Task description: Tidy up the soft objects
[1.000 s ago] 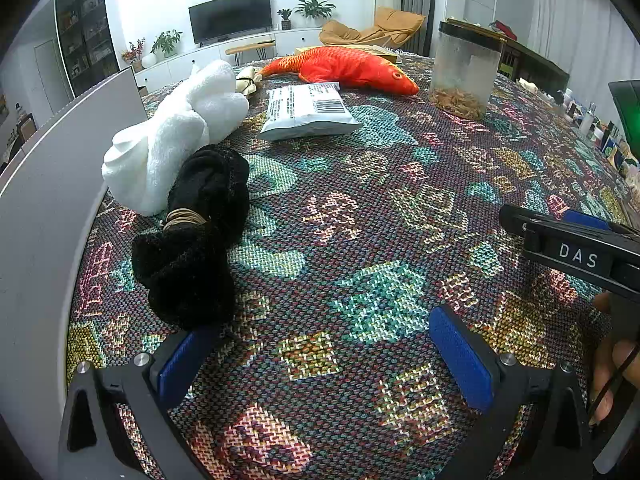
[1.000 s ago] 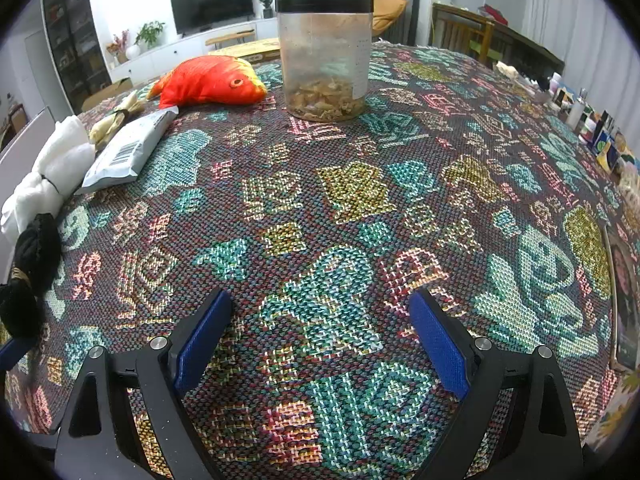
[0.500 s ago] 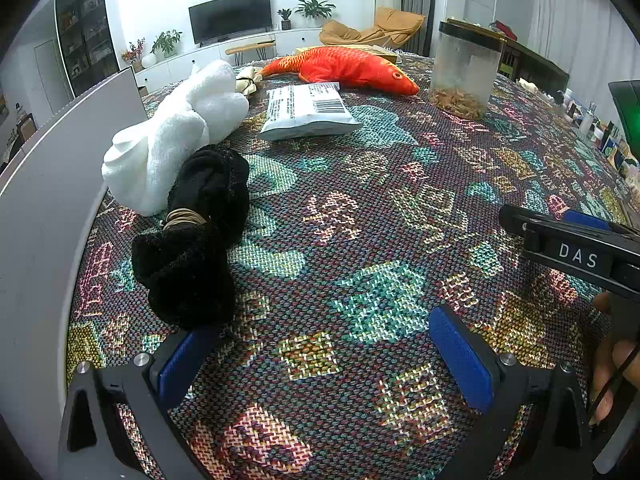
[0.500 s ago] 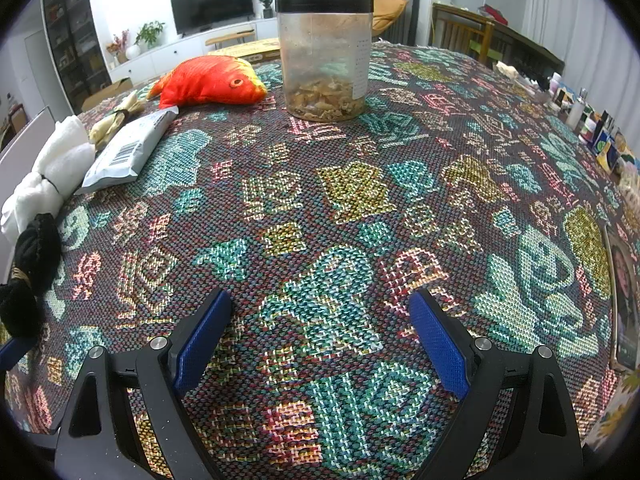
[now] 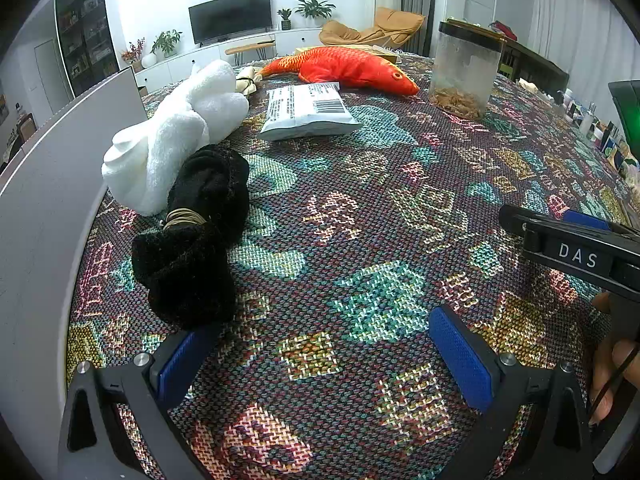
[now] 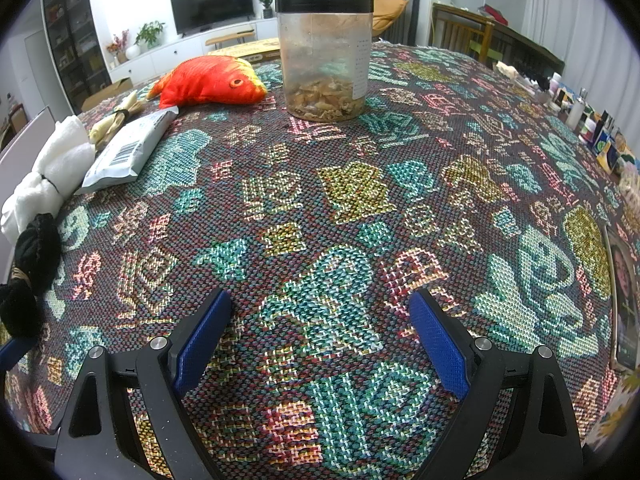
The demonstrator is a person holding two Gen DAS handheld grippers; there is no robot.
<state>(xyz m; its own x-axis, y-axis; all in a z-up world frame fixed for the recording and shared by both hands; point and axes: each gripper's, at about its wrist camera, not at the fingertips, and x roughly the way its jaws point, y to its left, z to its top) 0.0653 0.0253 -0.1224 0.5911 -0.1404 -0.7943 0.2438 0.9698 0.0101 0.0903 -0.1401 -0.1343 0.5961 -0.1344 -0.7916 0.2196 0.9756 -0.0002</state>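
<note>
A black cloth bundle [image 5: 196,236] tied with a tan band lies at the table's left, just beyond my left gripper [image 5: 320,344], which is open and empty. Behind the bundle rests a white towel roll [image 5: 180,132], then a small cream bundle [image 5: 246,80]. A red plush fish [image 5: 344,68] lies at the far side. From the right wrist view the fish [image 6: 208,82], white towel [image 6: 52,168] and black bundle [image 6: 28,264] sit far left. My right gripper [image 6: 320,332] is open over bare cloth. Its body [image 5: 576,252] shows in the left view.
A grey snack packet [image 5: 308,112] lies mid-table, and a clear jar [image 6: 326,56] with a black lid stands beyond. A white board [image 5: 44,184] edges the left side. Small bottles and boxes [image 6: 596,128] line the right edge. The patterned tablecloth [image 6: 360,192] covers the table.
</note>
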